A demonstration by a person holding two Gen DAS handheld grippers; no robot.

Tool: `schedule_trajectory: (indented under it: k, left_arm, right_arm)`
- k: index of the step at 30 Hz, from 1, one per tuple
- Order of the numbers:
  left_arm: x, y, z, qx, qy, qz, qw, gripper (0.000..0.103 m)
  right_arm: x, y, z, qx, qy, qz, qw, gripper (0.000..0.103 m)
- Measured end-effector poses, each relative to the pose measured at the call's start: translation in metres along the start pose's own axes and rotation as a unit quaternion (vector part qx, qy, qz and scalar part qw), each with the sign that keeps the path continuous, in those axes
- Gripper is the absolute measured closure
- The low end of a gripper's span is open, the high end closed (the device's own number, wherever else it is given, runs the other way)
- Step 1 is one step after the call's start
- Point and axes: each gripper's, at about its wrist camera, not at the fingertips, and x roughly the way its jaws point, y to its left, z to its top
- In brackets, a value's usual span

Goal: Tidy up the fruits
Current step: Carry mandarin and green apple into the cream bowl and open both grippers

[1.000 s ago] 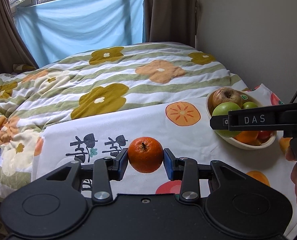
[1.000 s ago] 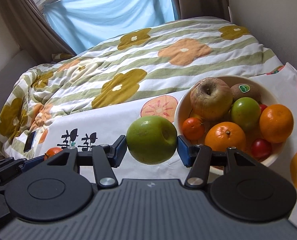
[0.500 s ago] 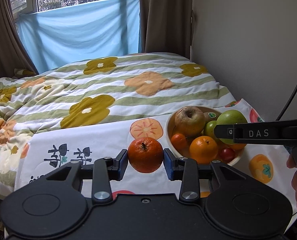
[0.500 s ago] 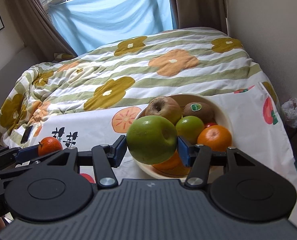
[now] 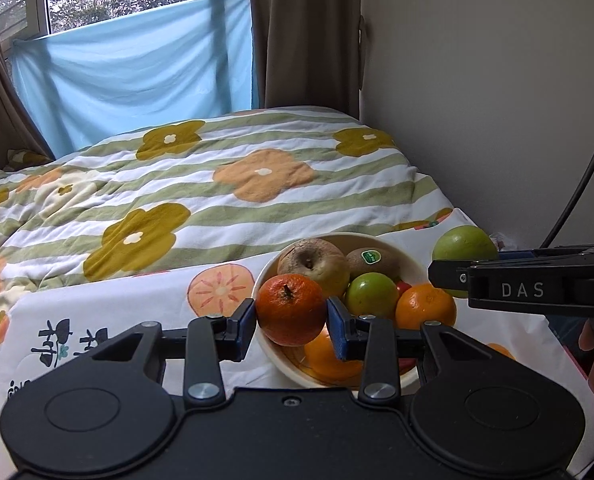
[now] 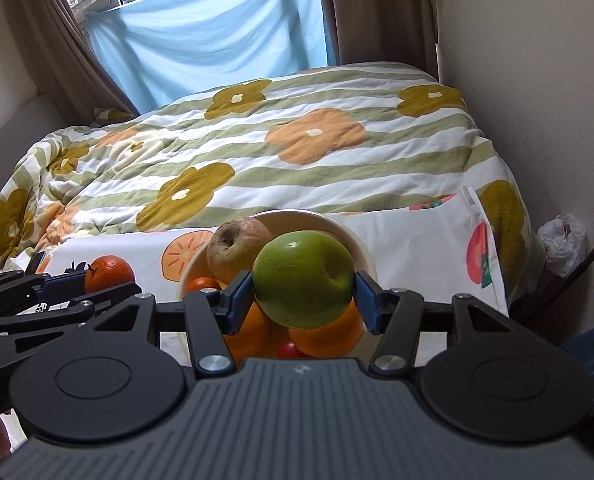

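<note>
My left gripper is shut on an orange tangerine and holds it over the near left rim of a cream fruit bowl. My right gripper is shut on a green apple and holds it above the same bowl. The bowl holds a brownish apple, a kiwi with a sticker, a small green fruit, oranges and a small red fruit. The right gripper with its apple also shows at the right of the left wrist view.
The bowl stands on a white cloth with fruit prints over a low table. Behind it lies a bed with a flowered striped quilt. A wall is close on the right. A plastic bag lies on the floor by the wall.
Both grippers have moved right and up toward the bowl. The tangerine now hangs over the bowl's left rim, and the green apple is over the bowl's middle.
</note>
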Motion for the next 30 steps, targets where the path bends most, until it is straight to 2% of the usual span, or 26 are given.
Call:
schedule_trajectory:
  k: [14,22,23,25,26,27,30]
  left_arm:
    - [0.073,-0.031,0.014,0.012,0.044,0.005,0.9989,0.061]
    - [0.088,-0.034,0.011,0.010,0.068,0.010,0.9976,0.060]
    - [0.088,-0.034,0.011,0.010,0.068,0.010,0.9976,0.058]
    - [0.086,-0.035,0.012,0.015,0.061,0.011,0.9980,0.039]
    - [0.085,-0.036,0.014,0.018,0.055,0.014,0.9982,0.023]
    - [0.083,-0.036,0.014,0.021,0.050,0.017,0.9984,0.017]
    - [0.081,-0.033,0.015,0.017,0.047,0.014,0.9987,0.017]
  right_arm:
    - [0.042,-0.040,0.014,-0.006,0.021,0.000,1.000,0.034]
    - [0.058,-0.046,0.018,-0.009,0.029,0.009,1.000,0.034]
    - [0.060,-0.046,0.019,-0.008,0.030,0.010,0.999,0.034]
    - [0.062,-0.046,0.019,-0.009,0.031,0.012,0.999,0.034]
    - [0.063,-0.046,0.020,-0.009,0.032,0.013,0.999,0.034]
    - [0.065,-0.045,0.020,-0.009,0.034,0.014,0.999,0.034]
    - [0.069,-0.044,0.021,-0.012,0.040,0.017,0.999,0.034]
